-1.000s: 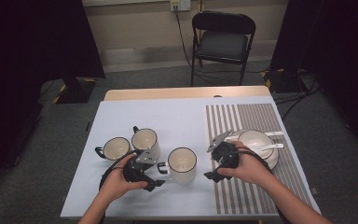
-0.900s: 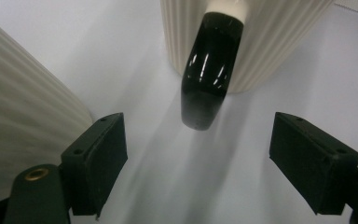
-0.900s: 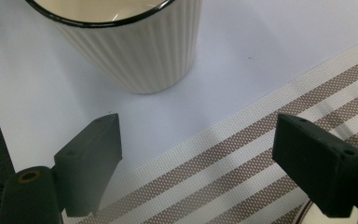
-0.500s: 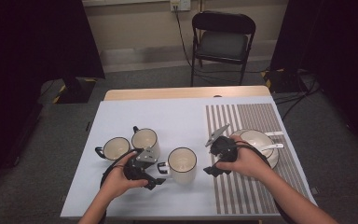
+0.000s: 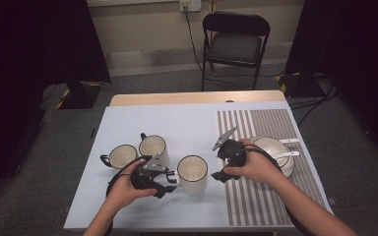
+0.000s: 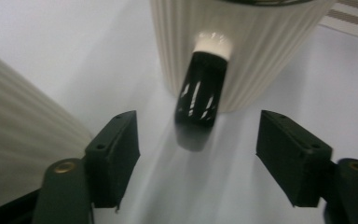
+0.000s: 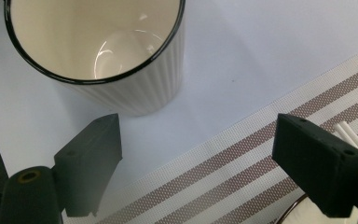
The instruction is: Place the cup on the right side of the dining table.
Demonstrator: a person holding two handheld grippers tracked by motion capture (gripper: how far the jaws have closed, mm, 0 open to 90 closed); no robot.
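Three cream ribbed mugs with black rims and handles stand on the pale blue table (image 5: 187, 123). The nearest mug (image 5: 192, 173) is between my grippers. My left gripper (image 5: 170, 179) is open just left of it, and in the left gripper view the mug's black handle (image 6: 200, 95) lies between and slightly beyond the open jaws. My right gripper (image 5: 221, 164) is open at the mug's right, over the edge of the striped placemat (image 5: 261, 196). In the right gripper view the mug (image 7: 102, 51) sits ahead to the left, with nothing between the jaws.
Two more mugs (image 5: 123, 155) (image 5: 153, 146) stand left of the nearest one, close to my left hand. A white bowl (image 5: 274, 150) on a plate with white utensils (image 5: 288, 141) rests on the placemat behind my right hand. A black folding chair (image 5: 235, 42) stands beyond the table.
My right gripper has moved left from the bowl toward the nearest mug. My left gripper has edged right, closer to that mug's handle.
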